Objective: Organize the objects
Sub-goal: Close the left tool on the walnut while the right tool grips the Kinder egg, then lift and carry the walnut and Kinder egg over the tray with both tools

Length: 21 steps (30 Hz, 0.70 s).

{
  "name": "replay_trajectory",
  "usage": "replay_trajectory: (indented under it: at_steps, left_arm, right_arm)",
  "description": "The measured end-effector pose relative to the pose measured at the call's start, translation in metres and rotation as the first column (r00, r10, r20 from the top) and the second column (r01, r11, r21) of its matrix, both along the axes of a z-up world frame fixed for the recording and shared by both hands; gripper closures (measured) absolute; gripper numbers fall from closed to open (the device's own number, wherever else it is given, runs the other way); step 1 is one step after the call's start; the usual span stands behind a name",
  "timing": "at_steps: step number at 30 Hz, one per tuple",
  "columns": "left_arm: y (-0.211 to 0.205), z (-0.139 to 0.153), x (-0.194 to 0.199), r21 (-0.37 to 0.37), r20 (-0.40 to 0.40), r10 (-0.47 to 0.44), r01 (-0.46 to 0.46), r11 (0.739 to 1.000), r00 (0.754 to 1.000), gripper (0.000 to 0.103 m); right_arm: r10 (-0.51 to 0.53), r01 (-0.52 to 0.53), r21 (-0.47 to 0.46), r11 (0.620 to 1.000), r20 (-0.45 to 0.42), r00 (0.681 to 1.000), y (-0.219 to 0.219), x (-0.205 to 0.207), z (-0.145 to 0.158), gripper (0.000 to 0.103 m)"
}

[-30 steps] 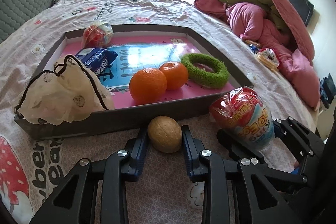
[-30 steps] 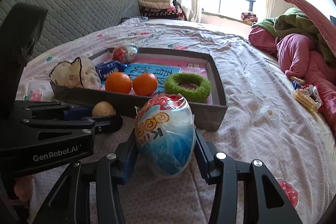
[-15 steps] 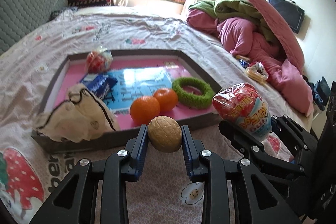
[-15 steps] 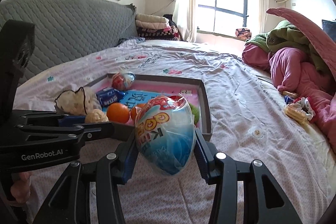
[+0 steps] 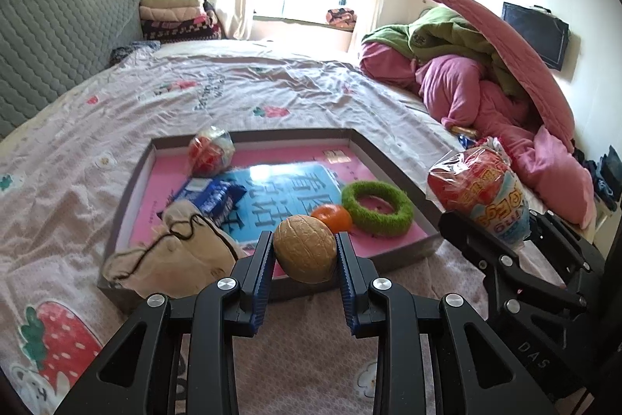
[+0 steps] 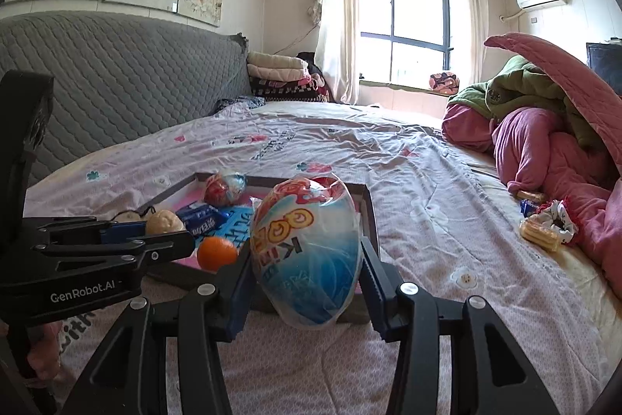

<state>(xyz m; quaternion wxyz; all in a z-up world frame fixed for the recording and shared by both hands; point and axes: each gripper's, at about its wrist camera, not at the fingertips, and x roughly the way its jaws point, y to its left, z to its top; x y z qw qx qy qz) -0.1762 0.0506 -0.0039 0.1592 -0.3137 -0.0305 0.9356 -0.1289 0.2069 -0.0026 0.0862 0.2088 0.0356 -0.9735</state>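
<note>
My left gripper (image 5: 305, 251) is shut on a tan walnut (image 5: 305, 248) and holds it in the air above the near edge of the grey tray (image 5: 392, 166). My right gripper (image 6: 305, 259) is shut on a wrapped egg-shaped toy (image 6: 305, 251), also raised before the tray (image 6: 371, 220). That toy also shows in the left wrist view (image 5: 480, 193), to the right. The tray holds a cloth pouch (image 5: 171, 259), a blue packet (image 5: 212, 195), a second wrapped egg (image 5: 211, 150), an orange (image 5: 332, 216) and a green ring (image 5: 378, 207).
The tray lies on a bed with a printed sheet (image 5: 248, 92). A pile of pink and green bedding (image 5: 486, 76) lies at the right. Snack packets (image 6: 544, 228) lie on the sheet near it. A grey quilted headboard (image 6: 116, 88) stands at the left.
Both grippers have risen off the bed with their objects, so the tray now looks lower and farther. The walnut has been lifted clear of the sheet.
</note>
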Motion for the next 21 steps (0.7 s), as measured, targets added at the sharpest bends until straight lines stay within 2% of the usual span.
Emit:
replay_trajectory:
  at_steps: [8,16,21]
  left_arm:
    - [-0.022,0.017,-0.008,-0.014,-0.079,0.072,-0.074,0.997,0.994,0.072]
    - [-0.047,0.028,-0.021,0.008,-0.104,0.146,-0.146,0.989,0.984,0.072]
    - [-0.046,0.025,-0.034,0.01,-0.093,0.161,-0.161,0.987,0.983,0.072]
  right_arm:
    - [0.014,-0.014,0.001,1.0,-0.047,0.999,-0.002,-0.005,0.012,0.054]
    - [0.025,-0.025,0.008,1.0,-0.047,0.999,-0.006,-0.019,0.016,0.053]
    - [0.026,-0.025,0.027,0.999,-0.031,0.999,-0.009,-0.036,0.012,0.053]
